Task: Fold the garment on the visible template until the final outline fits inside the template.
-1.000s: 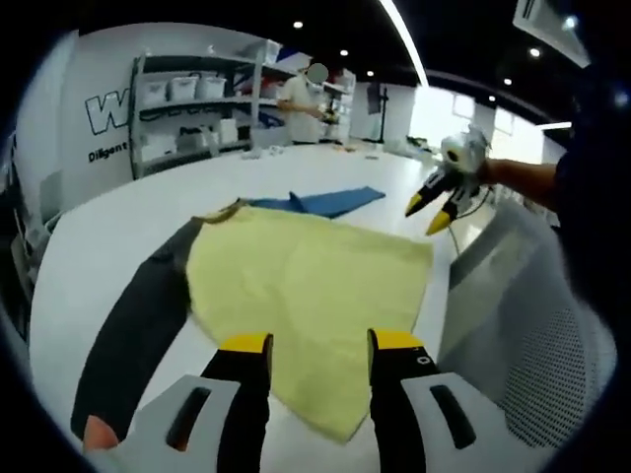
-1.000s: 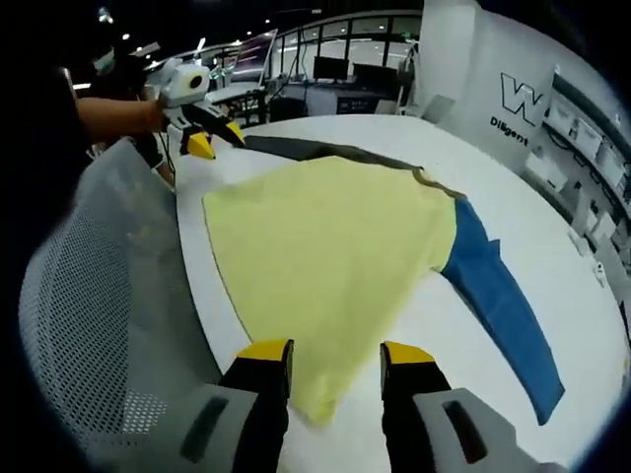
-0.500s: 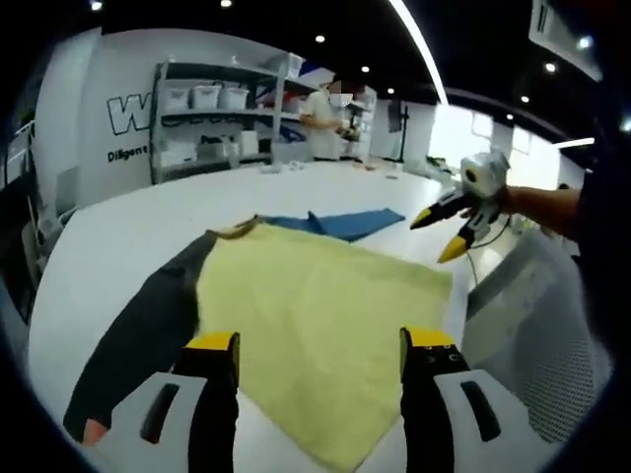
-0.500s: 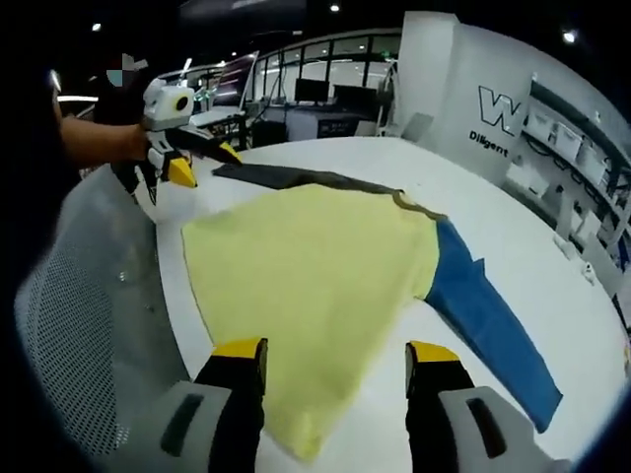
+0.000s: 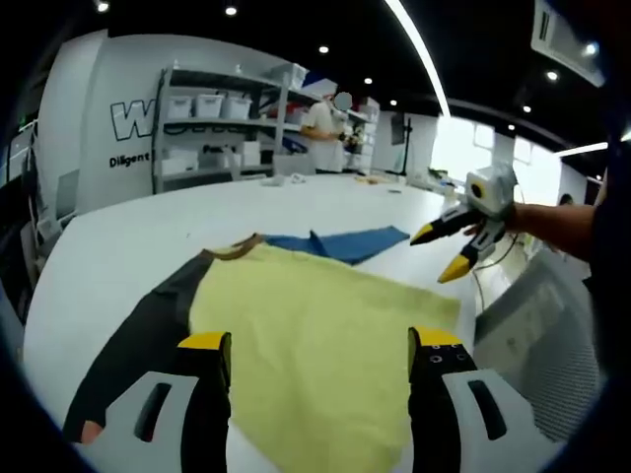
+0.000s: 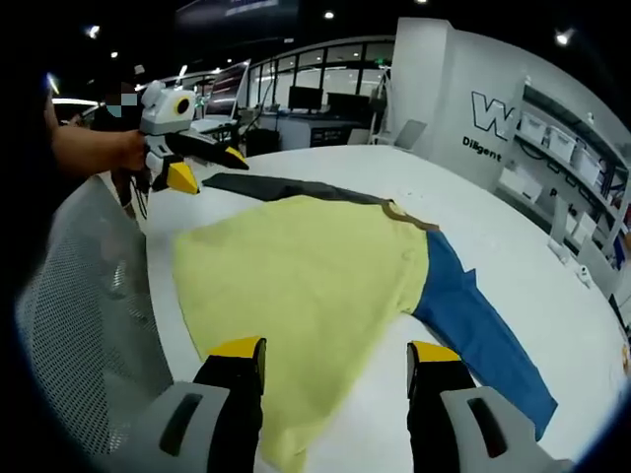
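- In the left gripper view we've got the dark grey sleeve (image 5: 143, 340) over on the left, running down the white table (image 5: 108, 246) toward the near edge.
- Next to it the yellow body of the garment (image 5: 315, 355) lies flat on the table, with a brownish collar (image 5: 237, 248) at its far corner.
- Our left tongs (image 5: 317, 347) hang above the near part of the yellow cloth, jaws spread wide with nothing between them.
- Past the collar a blue sleeve (image 5: 340, 243) stretches away across the table.
- On the right, the right tongs (image 5: 442, 250) come in held by a hand (image 5: 508, 217), yellow tips apart, just past the far corner of the yellow cloth. Can't tell if they touch it.
- Way back there's a shelf rack (image 5: 212, 123) with bins and a person (image 5: 323, 128) standing by it.
- In the right gripper view, a mesh chair back (image 6: 79, 315) sits far left by the table edge.
- Left tongs (image 6: 202, 166) show up top left with the hand, tips parted, near the grey sleeve (image 6: 286, 187).
- Garment (image 6: 296, 286) spreads across the middle, and our right tongs (image 6: 335, 353) hover wide open and empty over its near hem.
- Blue sleeve (image 6: 473, 325) runs off to the right.
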Tool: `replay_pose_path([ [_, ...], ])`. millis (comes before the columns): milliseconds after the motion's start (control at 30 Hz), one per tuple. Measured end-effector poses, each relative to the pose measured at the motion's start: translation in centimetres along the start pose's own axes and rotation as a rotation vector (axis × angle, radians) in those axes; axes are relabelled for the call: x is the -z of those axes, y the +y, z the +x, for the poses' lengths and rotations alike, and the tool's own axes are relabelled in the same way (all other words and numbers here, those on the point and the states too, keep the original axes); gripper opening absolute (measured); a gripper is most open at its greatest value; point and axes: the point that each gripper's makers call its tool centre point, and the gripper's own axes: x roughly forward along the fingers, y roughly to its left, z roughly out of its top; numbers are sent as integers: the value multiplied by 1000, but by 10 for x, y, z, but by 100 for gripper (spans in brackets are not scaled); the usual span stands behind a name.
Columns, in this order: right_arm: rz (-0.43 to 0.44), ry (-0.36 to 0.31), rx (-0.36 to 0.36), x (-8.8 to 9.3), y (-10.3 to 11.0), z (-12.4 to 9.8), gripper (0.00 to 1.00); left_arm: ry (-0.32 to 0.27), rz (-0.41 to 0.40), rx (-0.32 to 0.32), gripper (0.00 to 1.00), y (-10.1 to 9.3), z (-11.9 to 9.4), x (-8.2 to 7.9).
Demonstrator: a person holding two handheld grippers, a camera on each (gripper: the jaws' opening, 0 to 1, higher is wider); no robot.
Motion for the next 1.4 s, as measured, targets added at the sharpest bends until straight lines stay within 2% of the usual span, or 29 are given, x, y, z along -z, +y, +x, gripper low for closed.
replay_pose_path([
  [200,17,-22,17,-12,-15,7,58,-17,-14,-3,69,6,19,-8],
  [433,64,-58,57,-26,-48,17,57,-16,-48,-16,68,21,42,-9],
  [767,87,-73,77,-42,-80,37,56,31,-65,-31,66,40,69,2],
  [933,81,-63,83,-45,-96,52,55,58,-79,-36,66,50,82,7],
  [1400,123,-43,79,-48,-143,90,52,78,-103,-39,64,69,114,8],
])
